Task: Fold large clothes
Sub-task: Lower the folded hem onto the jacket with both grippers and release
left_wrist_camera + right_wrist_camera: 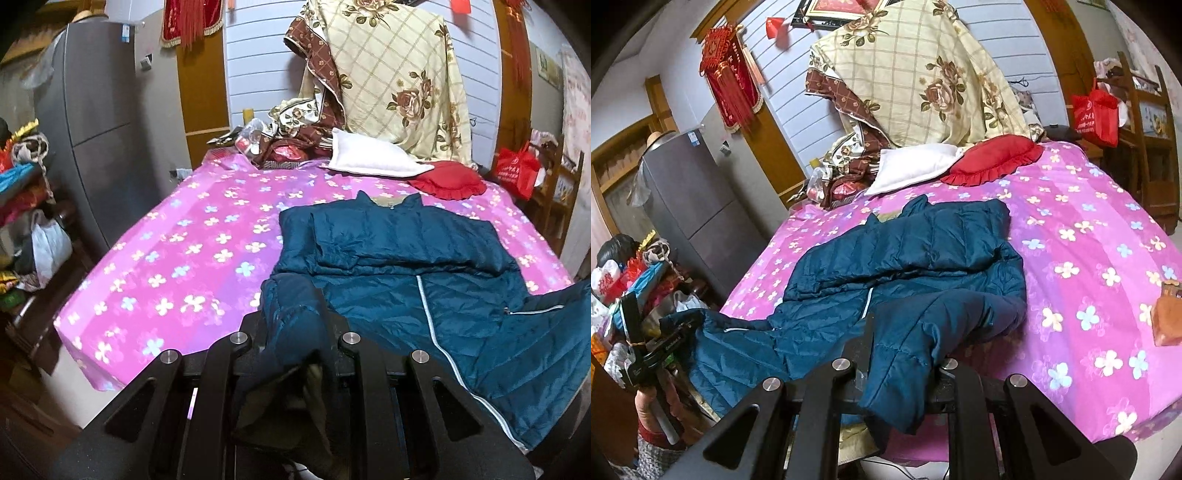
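Observation:
A dark teal quilted jacket (399, 273) lies front up on the pink flowered bed sheet (177, 236), collar toward the pillows, with both sleeves folded across its chest. My left gripper (295, 314) is shut on the jacket's near left hem corner, and the cloth bunches up between its fingers. In the right wrist view the same jacket (905, 251) stretches away from me. There my right gripper (905, 343) is shut on the near right hem corner, which drapes over its fingers. The left gripper (670, 334) also shows at the left edge, gripping cloth, with a hand below it.
A white pillow (373, 155), a red ruffled cushion (450, 181) and a heap of flowered bedding (391, 77) sit at the head of the bed. A grey fridge (99, 122) and cluttered shelves (26, 206) stand at left. An orange box (1169, 314) lies on the sheet at right.

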